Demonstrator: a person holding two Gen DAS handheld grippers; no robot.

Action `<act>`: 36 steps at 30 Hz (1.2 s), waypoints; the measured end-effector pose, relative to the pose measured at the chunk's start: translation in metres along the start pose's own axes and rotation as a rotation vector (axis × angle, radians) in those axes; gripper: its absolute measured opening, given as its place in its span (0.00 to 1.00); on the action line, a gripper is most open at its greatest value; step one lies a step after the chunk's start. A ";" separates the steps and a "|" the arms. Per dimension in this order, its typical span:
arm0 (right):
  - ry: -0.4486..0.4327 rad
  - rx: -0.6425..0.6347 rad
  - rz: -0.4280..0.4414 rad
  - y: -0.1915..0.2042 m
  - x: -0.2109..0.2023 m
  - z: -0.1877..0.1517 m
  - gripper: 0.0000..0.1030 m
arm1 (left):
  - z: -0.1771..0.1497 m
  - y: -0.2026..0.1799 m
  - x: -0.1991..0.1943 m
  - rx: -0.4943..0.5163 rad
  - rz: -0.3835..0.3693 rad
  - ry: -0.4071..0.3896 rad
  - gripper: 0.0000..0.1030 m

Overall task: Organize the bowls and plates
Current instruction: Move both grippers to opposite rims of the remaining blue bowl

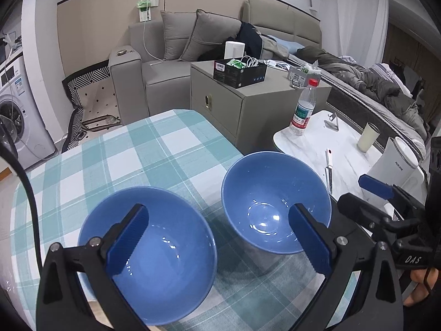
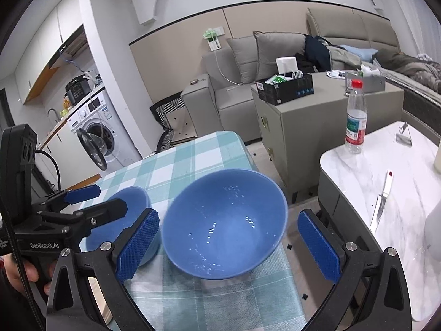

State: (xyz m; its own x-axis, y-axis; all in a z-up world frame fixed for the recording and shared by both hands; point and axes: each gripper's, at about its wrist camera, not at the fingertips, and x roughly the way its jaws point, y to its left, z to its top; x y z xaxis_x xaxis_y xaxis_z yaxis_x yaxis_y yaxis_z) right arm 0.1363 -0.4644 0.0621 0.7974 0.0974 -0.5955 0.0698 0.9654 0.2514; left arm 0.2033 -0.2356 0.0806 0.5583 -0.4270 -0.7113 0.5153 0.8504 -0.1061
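Closest in, the left gripper [image 1: 220, 237] is seen spread wide, nothing pinched, its blue ribbed pads [image 1: 126, 244] hanging over the two bowls. The left bowl [image 1: 148, 256] is partly covered by the left pad, while the right bowl [image 1: 275, 201] is overlapped at its near rim by the other pad. No contact with either bowl can be made out for sure.

The right gripper [image 2: 228, 245] is also held wide open, and the right bowl [image 2: 224, 223] is framed between its knurled blue pads [image 2: 137, 245], apart from both. It looks tilted toward the camera in that view. The other bowl [image 2: 124, 218] is mostly blocked there by the left gripper's black frame and a pad. A bit of hand [image 2: 19, 273] is seen on that handle.

Both bowls are glossy, deep, round and plain blue, empty, sat side by side but not touching on a teal-and-white checked tablecloth [image 1: 132, 149], woven-looking.

Further right, a white marble-patterned table [image 1: 350, 149] is set just beside, with a small knife [image 1: 328, 171], a red-capped plastic bottle [image 1: 302, 107], a cream cup [image 1: 368, 136] and a white appliance [image 1: 394, 171] on it.

Beyond that, a grey cabinet [image 1: 248, 104] with a black box [image 1: 239, 73] on top, a grey sofa [image 1: 171, 55] with cushions, and a washing machine [image 1: 16, 110] far left can be spotted.
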 end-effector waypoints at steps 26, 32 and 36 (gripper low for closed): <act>0.084 0.069 -0.007 -0.029 0.043 -0.010 0.95 | 0.016 -0.006 0.069 0.004 -0.048 0.154 0.59; 0.123 0.101 -0.024 -0.039 0.056 -0.016 0.81 | 0.015 -0.008 0.082 0.026 -0.032 0.183 0.54; 0.134 0.110 -0.030 -0.043 0.062 -0.018 0.77 | 0.012 -0.012 0.091 0.061 -0.014 0.208 0.52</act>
State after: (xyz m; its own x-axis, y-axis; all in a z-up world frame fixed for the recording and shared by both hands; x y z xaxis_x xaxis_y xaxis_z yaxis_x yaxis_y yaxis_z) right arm 0.1720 -0.4955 0.0012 0.7072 0.1072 -0.6989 0.1640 0.9366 0.3096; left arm 0.2557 -0.2884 0.0261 0.4080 -0.3609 -0.8387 0.5640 0.8219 -0.0793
